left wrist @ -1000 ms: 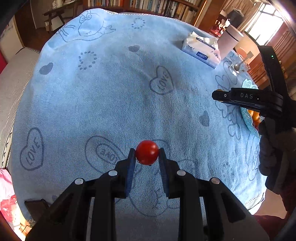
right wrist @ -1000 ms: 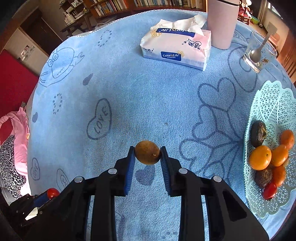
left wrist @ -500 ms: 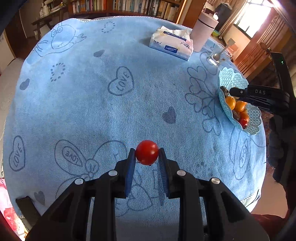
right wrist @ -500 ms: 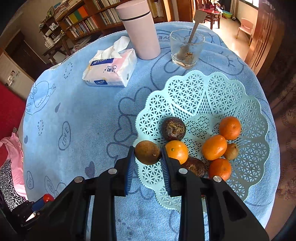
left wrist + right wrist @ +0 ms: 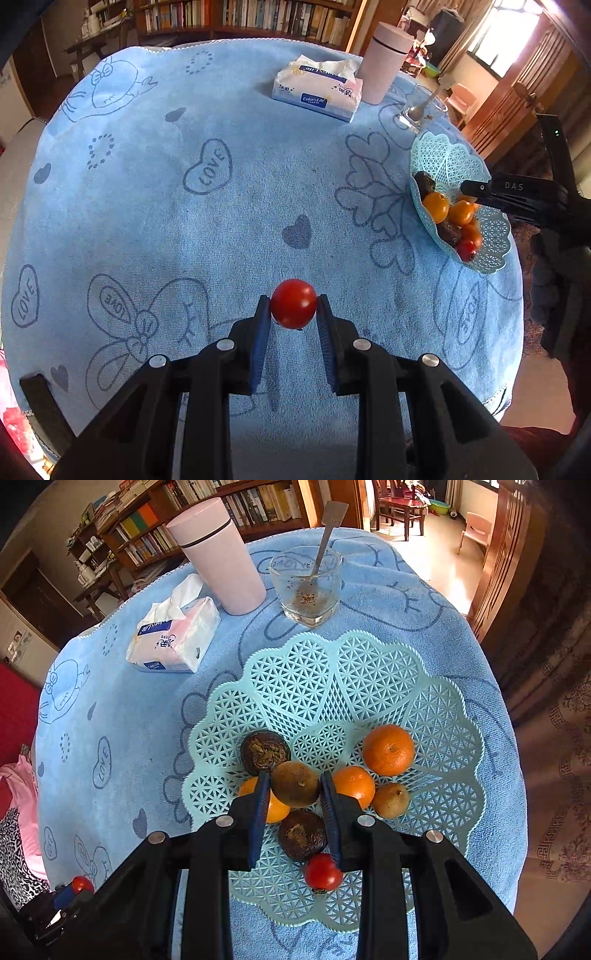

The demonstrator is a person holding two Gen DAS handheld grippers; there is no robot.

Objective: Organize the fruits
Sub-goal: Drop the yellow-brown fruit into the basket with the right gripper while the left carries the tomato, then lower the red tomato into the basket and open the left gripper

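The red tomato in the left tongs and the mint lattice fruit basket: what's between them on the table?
Only bare blue printed tablecloth; the left wrist view shows nothing between tomato and basket.

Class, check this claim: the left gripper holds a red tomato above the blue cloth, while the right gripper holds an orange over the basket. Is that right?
One detail is wrong. The right gripper is shut on a brown fruit, not an orange, as the right wrist view shows. The rest stands: it is over the basket, and the left gripper holds the red tomato above the blue cloth.
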